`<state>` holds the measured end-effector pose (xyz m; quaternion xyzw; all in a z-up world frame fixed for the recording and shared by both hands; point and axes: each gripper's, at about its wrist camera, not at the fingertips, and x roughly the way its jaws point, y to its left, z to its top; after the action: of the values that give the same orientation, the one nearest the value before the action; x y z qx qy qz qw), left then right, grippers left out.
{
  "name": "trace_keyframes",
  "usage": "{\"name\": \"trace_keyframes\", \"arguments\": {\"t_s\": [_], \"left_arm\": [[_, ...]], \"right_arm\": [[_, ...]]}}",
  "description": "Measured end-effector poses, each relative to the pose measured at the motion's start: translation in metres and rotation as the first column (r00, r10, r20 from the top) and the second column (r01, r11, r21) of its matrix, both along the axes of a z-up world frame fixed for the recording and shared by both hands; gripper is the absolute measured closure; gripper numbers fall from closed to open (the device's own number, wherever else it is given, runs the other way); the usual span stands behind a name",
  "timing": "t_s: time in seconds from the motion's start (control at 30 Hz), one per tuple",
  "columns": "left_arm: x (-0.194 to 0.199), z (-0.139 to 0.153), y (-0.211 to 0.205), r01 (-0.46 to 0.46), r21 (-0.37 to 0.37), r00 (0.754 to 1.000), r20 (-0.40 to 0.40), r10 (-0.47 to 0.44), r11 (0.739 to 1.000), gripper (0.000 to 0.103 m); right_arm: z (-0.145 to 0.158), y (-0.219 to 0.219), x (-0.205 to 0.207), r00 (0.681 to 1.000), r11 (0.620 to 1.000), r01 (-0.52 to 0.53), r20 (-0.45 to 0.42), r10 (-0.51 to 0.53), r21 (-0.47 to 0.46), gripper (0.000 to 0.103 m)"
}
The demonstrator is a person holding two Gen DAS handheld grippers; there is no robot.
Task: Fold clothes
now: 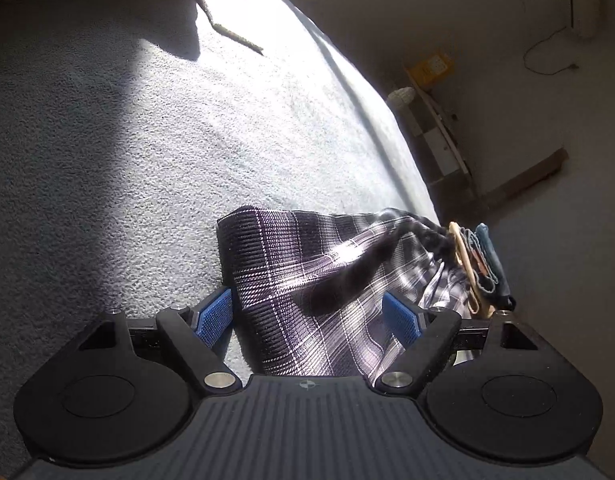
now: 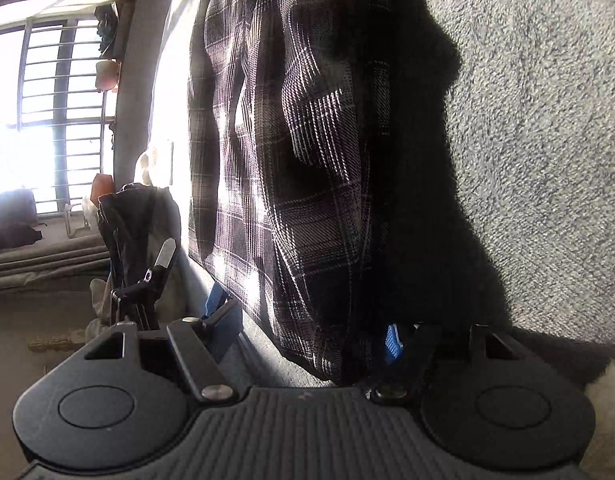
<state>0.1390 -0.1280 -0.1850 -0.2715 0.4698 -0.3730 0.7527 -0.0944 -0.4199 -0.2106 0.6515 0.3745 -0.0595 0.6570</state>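
A dark plaid garment with thin white lines lies crumpled on the grey fleece bed cover, near the bed's right edge. My left gripper stands open over its near end. The cloth runs between the blue pads, and they do not pinch it. In the right wrist view the same plaid garment stretches away along the bed's edge, half of it in deep shadow. My right gripper is open as well. A fold of the cloth sits between its fingers, loose.
A tan loop and folded blue-grey cloths sit at the bed's edge beyond the garment. A shelf with a yellow box leans on the wall. A barred window and a dark bag stand left of the bed.
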Motion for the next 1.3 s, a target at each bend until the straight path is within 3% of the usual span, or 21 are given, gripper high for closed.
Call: {"name": "trace_keyframes", "arguments": {"t_s": [0.1, 0.2, 0.23, 0.27, 0.3, 0.37, 0.67, 0.9, 1.1, 1.3], "left_arm": [[0.001, 0.0, -0.009, 0.012, 0.0, 1.0, 0.014, -0.012, 1.0, 0.023], [0.0, -0.001, -0.012, 0.02, -0.014, 1.0, 0.017, -0.02, 1.0, 0.029], [0.0, -0.001, -0.012, 0.02, -0.018, 1.0, 0.014, -0.019, 1.0, 0.038], [0.0, -0.003, -0.012, 0.02, -0.02, 1.0, 0.007, -0.02, 1.0, 0.053], [0.001, -0.005, -0.013, 0.026, -0.017, 1.0, -0.004, -0.026, 1.0, 0.061], [0.0, -0.006, -0.013, 0.033, 0.004, 0.999, 0.003, -0.033, 0.999, 0.089], [-0.004, 0.012, 0.0, 0.022, -0.019, 0.997, 0.069, -0.02, 1.0, 0.098], [-0.01, 0.025, 0.039, -0.016, -0.042, 0.996, 0.087, 0.019, 0.999, 0.099], [-0.02, 0.038, 0.112, -0.078, -0.024, 0.99, 0.114, 0.08, 0.997, 0.099], [-0.033, 0.05, 0.204, -0.181, 0.06, 0.973, 0.153, 0.17, 0.982, 0.099]], "right_arm": [[-0.008, 0.0, 0.005, 1.0, 1.0, 0.007, 0.016, -0.007, 0.014, 0.034], [-0.01, 0.005, 0.015, 0.999, 1.0, -0.012, 0.037, 0.012, -0.011, 0.044], [-0.011, 0.006, 0.017, 0.999, 1.0, -0.014, 0.04, 0.014, -0.016, 0.052], [-0.012, 0.007, 0.019, 0.999, 1.0, -0.013, 0.041, 0.014, -0.018, 0.07], [-0.013, 0.008, 0.02, 0.999, 1.0, -0.012, 0.037, 0.012, -0.021, 0.076], [-0.014, 0.009, 0.02, 1.0, 0.999, -0.008, 0.028, 0.009, -0.032, 0.085], [0.016, 0.022, 0.008, 0.998, 0.987, -0.024, 0.048, 0.032, -0.156, 0.091], [0.029, 0.056, 0.003, 0.996, 0.985, -0.057, 0.054, 0.067, -0.164, 0.091], [0.034, 0.122, 0.012, 0.977, 0.971, -0.193, 0.063, 0.204, -0.141, 0.091], [0.023, 0.204, 0.027, 0.927, 0.929, -0.362, 0.072, 0.368, -0.079, 0.091]]}}
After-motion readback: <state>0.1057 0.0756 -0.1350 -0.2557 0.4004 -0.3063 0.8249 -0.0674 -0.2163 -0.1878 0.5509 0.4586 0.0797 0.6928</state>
